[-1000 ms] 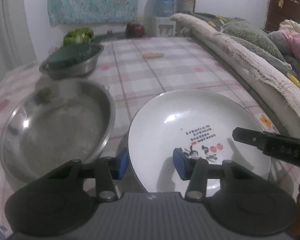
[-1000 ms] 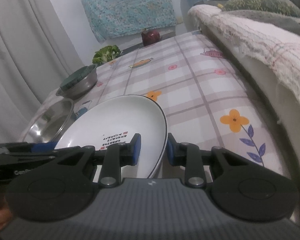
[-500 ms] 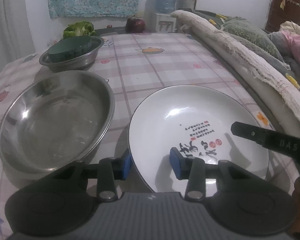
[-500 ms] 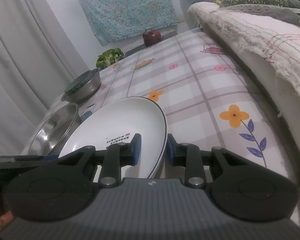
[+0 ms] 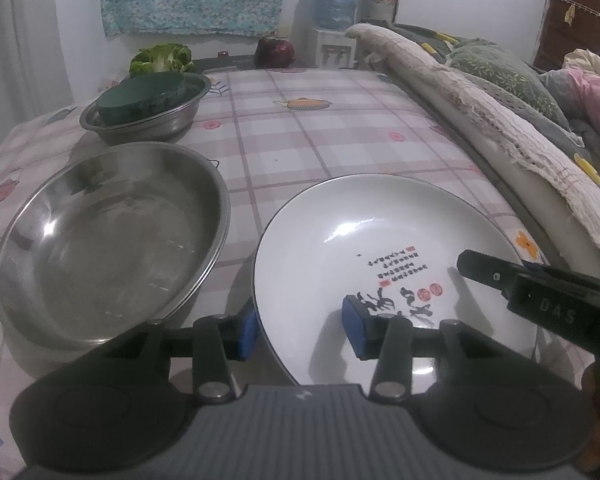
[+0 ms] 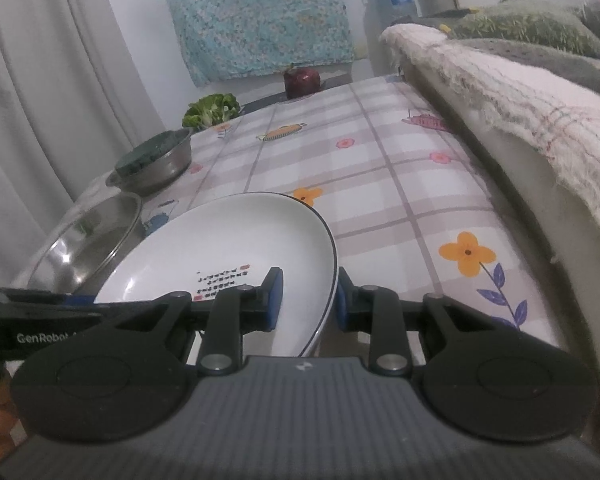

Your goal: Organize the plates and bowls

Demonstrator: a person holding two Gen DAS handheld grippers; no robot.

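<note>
White plate (image 5: 380, 248) lower centre-right of left view, on checked tablecloth (image 5: 340, 136). Left gripper (image 5: 300, 330) straddling plate's near-left rim, pads apart, not pressing; jaws just widened a touch, rim between them. Right gripper (image 6: 306, 300) clamped on plate's right rim, lower centre of right view. Large steel bowl (image 5: 108, 236) just beside plate at left; small steel bowl (image 5: 148, 108) with dark green bowl (image 5: 140, 94) inside, upper left. Risks: one-sided pinch on glossy rim, likely slip or tilt on lift; loose left jaws giving no support; swing left could clip large bowl's rim.
</note>
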